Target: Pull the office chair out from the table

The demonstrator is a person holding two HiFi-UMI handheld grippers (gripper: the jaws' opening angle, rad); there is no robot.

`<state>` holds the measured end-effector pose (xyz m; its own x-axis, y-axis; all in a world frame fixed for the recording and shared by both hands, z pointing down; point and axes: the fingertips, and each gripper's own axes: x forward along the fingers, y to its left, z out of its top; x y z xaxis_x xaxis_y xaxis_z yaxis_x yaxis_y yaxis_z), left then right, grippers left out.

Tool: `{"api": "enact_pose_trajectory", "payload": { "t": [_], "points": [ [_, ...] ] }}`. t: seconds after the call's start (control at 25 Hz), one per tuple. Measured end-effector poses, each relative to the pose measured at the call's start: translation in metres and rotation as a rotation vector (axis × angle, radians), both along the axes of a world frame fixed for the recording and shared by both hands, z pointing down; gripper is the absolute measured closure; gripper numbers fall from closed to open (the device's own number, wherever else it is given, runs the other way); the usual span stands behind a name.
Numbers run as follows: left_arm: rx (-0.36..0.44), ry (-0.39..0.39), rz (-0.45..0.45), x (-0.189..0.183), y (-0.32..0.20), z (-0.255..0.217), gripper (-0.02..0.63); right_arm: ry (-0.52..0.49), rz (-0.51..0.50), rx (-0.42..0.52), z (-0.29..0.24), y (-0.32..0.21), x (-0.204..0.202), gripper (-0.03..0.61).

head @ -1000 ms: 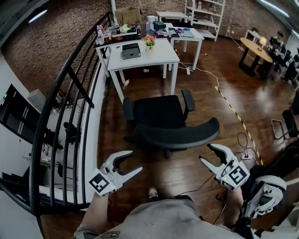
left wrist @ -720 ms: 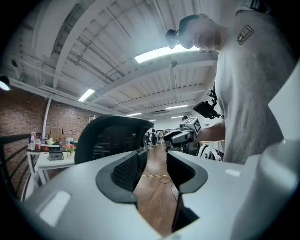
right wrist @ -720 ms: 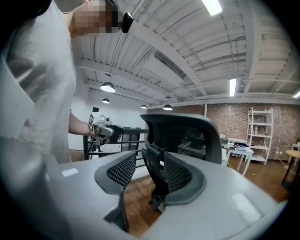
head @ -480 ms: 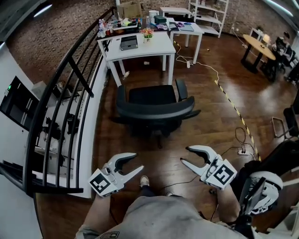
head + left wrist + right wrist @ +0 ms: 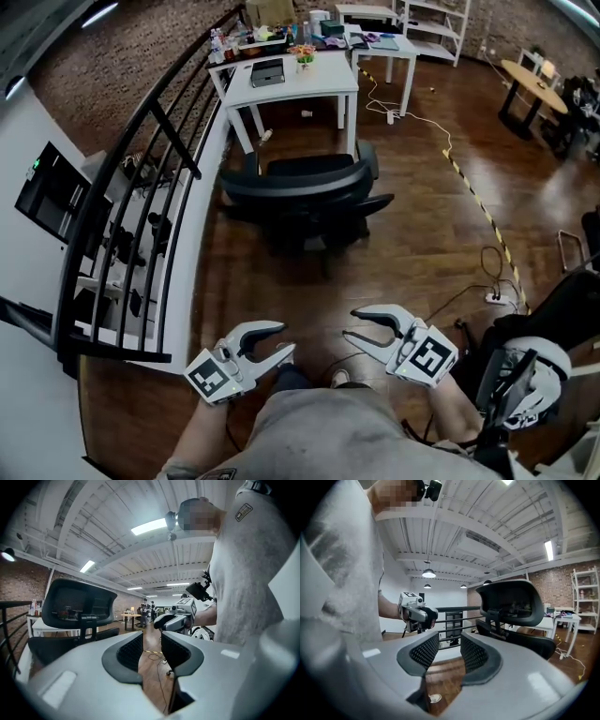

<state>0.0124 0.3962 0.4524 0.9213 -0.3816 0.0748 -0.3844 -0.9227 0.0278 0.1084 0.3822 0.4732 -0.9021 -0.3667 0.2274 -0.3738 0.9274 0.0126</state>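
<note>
Chair out from the table, both my grippers empty
The office chair (image 5: 300, 192) stands on the wooden floor (image 5: 412, 244) just clear of the white table's (image 5: 314, 86) front edge, backrest towards me and well apart from my hands. My left gripper (image 5: 281, 339) and right gripper (image 5: 351, 324) have just been closing to a narrow gap with nothing between the jaws; I judge the pull done, with little left

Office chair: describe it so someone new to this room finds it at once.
Beside the black railing stands a white table. Right before it is the office chair: black, with armrests and a curved backrest, the only chair by that table.
</note>
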Motion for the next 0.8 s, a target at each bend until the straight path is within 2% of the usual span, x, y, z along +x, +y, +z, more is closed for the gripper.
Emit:
{"api": "enact_pose_trajectory", "payload": {
  "t": [0.48, 0.8],
  "points": [
    [-0.062, 0.033, 0.108, -0.007, 0.036, 0.004, 0.586, 0.009, -0.007, -0.084, 0.013, 0.037, -0.052, 0.500],
    [-0.109, 0.049, 0.154, -0.018, 0.049, 0.017, 0.614, 0.005, 0.015, -0.146, 0.028, 0.060, -0.084, 0.514]
  ]
}}
